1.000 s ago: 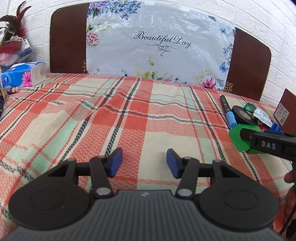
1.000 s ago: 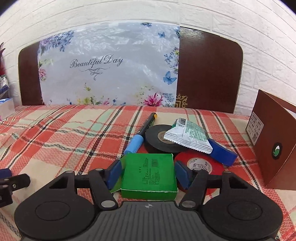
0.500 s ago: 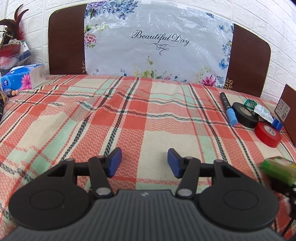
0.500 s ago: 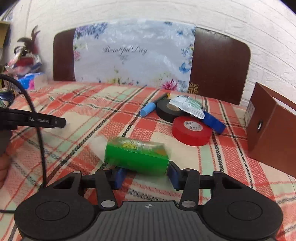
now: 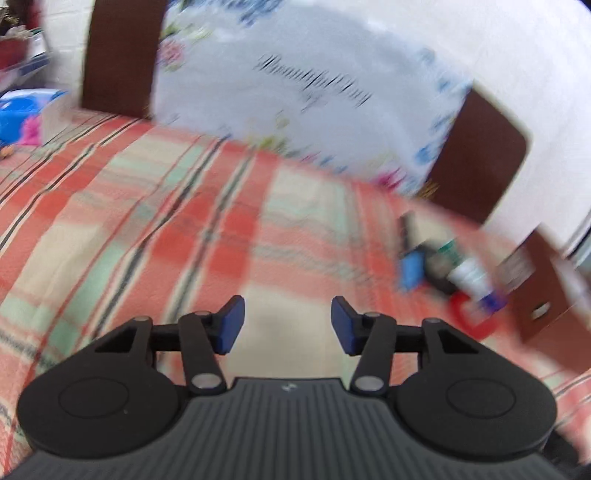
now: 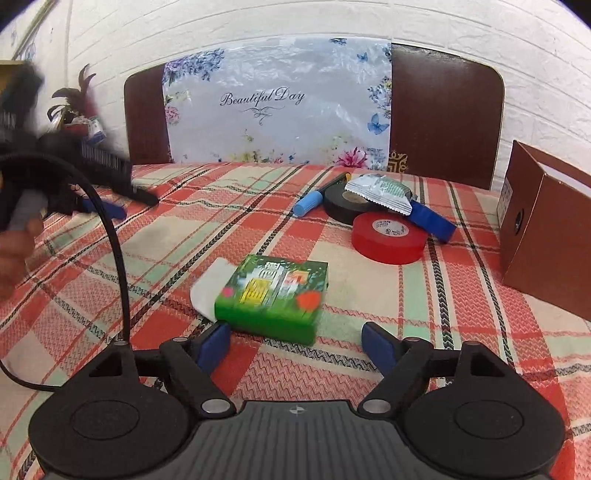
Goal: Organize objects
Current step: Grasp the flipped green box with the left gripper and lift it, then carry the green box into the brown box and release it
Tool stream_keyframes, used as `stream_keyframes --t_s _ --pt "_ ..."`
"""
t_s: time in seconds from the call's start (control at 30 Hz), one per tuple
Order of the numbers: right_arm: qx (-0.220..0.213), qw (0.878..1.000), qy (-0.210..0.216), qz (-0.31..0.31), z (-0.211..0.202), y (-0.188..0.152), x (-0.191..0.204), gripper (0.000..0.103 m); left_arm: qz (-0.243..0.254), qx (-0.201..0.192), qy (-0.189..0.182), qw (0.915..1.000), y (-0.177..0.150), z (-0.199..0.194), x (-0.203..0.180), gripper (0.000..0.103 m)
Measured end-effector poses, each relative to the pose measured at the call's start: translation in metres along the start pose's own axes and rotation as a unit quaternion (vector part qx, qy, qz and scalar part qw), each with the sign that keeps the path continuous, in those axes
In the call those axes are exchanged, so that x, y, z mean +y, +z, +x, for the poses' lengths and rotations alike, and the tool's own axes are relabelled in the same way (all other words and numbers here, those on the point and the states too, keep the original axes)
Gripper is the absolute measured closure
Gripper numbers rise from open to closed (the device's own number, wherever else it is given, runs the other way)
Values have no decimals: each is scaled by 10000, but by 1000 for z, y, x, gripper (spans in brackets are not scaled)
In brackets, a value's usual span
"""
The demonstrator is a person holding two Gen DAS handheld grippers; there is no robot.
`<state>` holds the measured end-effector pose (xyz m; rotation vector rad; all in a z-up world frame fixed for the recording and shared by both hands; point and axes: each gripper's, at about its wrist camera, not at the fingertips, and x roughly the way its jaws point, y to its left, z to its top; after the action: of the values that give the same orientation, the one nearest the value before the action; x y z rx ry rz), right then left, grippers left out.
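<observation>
White embossed brick-pattern wall (image 6: 258,18) behind. Dark brown rounded wooden headboard (image 6: 443,110) against it, middle covered by clear floral plastic sheet (image 6: 277,110) printed "Beautiful Day". Red, cream and mint plaid woven bedspread (image 6: 406,295) over the flat surface. Bright, even light. Dark feathery plant decoration (image 6: 74,99) far left, partly blurred.

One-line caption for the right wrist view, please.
Right gripper, jaws just opened, behind a green box lying free on the plaid cloth.
</observation>
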<state>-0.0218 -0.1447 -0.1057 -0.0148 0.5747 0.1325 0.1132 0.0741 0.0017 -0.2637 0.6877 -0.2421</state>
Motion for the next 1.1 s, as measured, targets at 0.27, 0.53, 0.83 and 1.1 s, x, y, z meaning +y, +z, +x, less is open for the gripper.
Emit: stream_keyframes --t_s 0.27,0.53,0.83,1.1 --pt "60 9996 188 -220 -11 -2 5 20 1339 618 -349 9885 -9 4 -97 45" --pt "160 9993 60 -322 3 4 5 20 563 1744 -593 9813 -45 43 -79 46" --pt "-100 9982 28 -592 19 21 15 39 922 1650 -817 9786 -27 43 -113 85" --pt "-1585 9770 -1138 -857 -18 70 -30 39 2092 559 -1383 9664 30 13 -213 85"
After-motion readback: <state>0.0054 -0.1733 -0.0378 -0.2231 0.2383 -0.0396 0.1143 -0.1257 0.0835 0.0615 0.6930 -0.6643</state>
